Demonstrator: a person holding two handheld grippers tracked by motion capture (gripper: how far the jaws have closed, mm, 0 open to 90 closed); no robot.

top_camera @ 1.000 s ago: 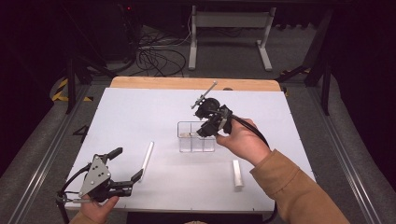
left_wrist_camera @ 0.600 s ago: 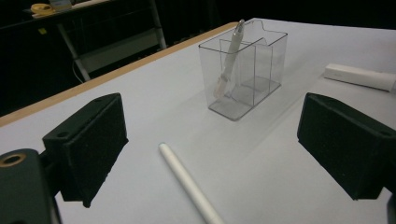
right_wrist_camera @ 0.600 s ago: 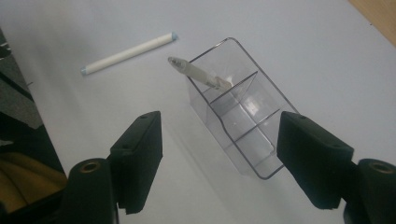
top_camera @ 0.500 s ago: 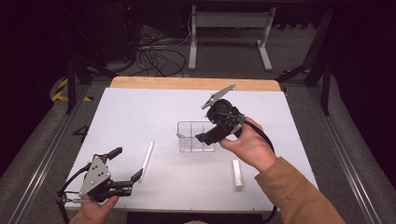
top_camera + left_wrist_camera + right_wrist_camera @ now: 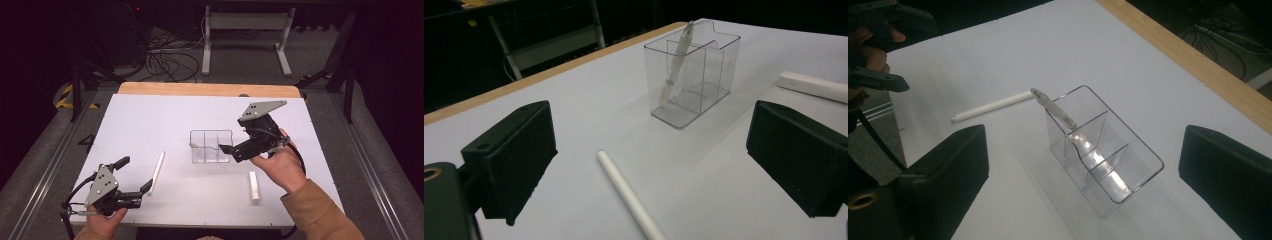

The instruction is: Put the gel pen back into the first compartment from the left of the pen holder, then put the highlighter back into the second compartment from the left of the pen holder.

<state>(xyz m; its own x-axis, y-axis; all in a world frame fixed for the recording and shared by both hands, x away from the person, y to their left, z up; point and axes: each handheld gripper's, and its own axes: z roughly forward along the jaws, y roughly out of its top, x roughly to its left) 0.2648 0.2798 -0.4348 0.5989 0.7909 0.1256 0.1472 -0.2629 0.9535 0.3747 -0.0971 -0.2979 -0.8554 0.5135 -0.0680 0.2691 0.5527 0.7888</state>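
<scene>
Right gripper [image 5: 226,152], centre-right of the high view, has just been opening, nothing between its jaws. The slim white pen [image 5: 1054,107] leans in the clear plastic three-compartment organizer [image 5: 211,146] mid-tabletop: light, stiff, slippery. Best pinched mid-shaft. Left gripper [image 5: 135,178] gapes empty.

No readable text, seemingly

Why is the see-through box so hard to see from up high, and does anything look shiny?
High view: the clear organizer fades into the pale table under even light. Right gripper view: bright glare on its dividers. Left gripper view: it casts a faint shadow, and the near jaws are blurry.
</scene>
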